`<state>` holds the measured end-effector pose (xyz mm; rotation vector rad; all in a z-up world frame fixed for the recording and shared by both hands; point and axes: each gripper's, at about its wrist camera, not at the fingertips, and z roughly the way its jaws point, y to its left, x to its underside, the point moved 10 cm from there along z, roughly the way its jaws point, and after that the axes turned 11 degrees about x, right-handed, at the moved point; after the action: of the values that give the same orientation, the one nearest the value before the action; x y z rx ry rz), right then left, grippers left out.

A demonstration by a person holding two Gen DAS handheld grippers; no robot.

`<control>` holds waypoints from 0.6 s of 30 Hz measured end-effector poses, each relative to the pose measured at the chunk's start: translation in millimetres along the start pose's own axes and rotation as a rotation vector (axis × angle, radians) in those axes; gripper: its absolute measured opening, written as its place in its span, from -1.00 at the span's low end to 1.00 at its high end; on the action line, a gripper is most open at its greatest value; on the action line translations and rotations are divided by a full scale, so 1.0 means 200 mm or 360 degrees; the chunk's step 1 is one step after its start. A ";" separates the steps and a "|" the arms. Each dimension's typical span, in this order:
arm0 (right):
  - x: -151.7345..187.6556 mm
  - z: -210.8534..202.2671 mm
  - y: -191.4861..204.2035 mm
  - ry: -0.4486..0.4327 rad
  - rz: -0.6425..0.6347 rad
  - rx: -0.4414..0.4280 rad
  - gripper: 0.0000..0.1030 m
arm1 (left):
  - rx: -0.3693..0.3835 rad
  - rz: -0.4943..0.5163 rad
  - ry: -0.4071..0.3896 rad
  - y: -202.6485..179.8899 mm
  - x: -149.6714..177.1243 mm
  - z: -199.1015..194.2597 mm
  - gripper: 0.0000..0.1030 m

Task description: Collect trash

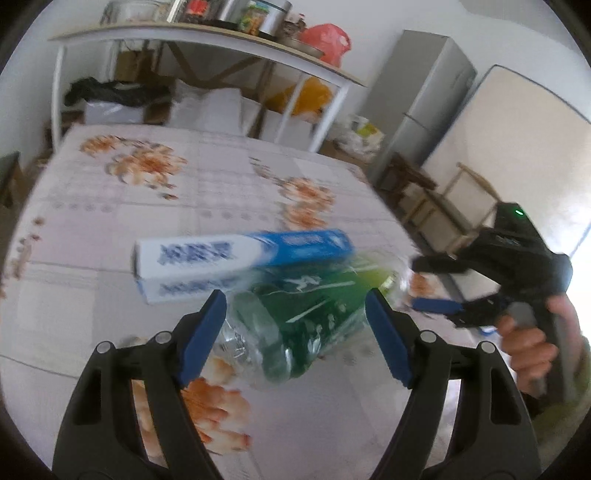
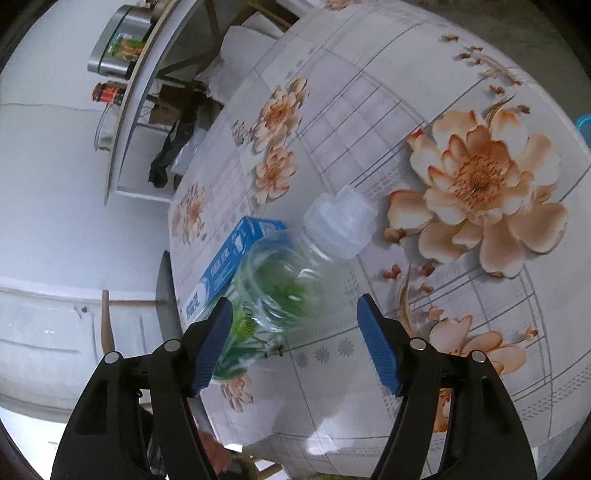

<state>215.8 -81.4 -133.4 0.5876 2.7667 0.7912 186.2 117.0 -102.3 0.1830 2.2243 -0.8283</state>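
Motion blur smeared the lettering on the blue-and-white box (image 1: 240, 258) and the bottle (image 1: 295, 325) label — unreadable — while the bottle hid the box's near end.

Soft daylight floods in from three o'clock, glaring white there; motion blur smears the left view, and fisheye bends every edge.

The left wrist view looks forward and down, close over the round flower-printed tablecloth table (image 1: 147, 206), facing the white shelf (image 1: 207, 35) at 12 o'clock. The right wrist view, rolled sideways, looks down equally near. Both share the clear green-labelled plastic bottle (image 1: 295, 325) (image 2: 284, 280) and blue-white carton (image 1: 236, 258) (image 2: 229, 266).
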 end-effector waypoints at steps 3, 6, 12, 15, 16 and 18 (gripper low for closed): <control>-0.03 -0.02 -0.03 -0.0046 0.0018 0.0047 0.32 | 0.0086 0.0005 0.0043 -0.08 0.05 0.02 0.43; -0.05 -0.03 -0.05 -0.0070 0.0029 0.0085 0.32 | 0.0180 0.0022 0.0087 -0.18 0.10 0.05 0.43; -0.09 -0.04 -0.08 -0.0151 -0.0048 0.0247 0.37 | 0.0405 0.0110 0.0205 -0.46 0.24 0.15 0.41; -0.10 -0.02 -0.10 -0.0152 -0.0098 0.0335 0.37 | 0.0466 0.0161 0.0240 -0.55 0.30 0.17 0.41; -0.10 -0.01 -0.11 -0.0147 -0.0116 0.0363 0.37 | 0.0473 0.0174 0.0239 -0.57 0.32 0.17 0.41; -0.10 0.01 -0.11 -0.0140 -0.0155 0.0372 0.37 | 0.0462 0.0188 0.0226 -0.56 0.33 0.16 0.41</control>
<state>227.4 -106.2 -144.5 0.5092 2.8011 0.4140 117.2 1.9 -106.7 0.5217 2.1893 -1.0986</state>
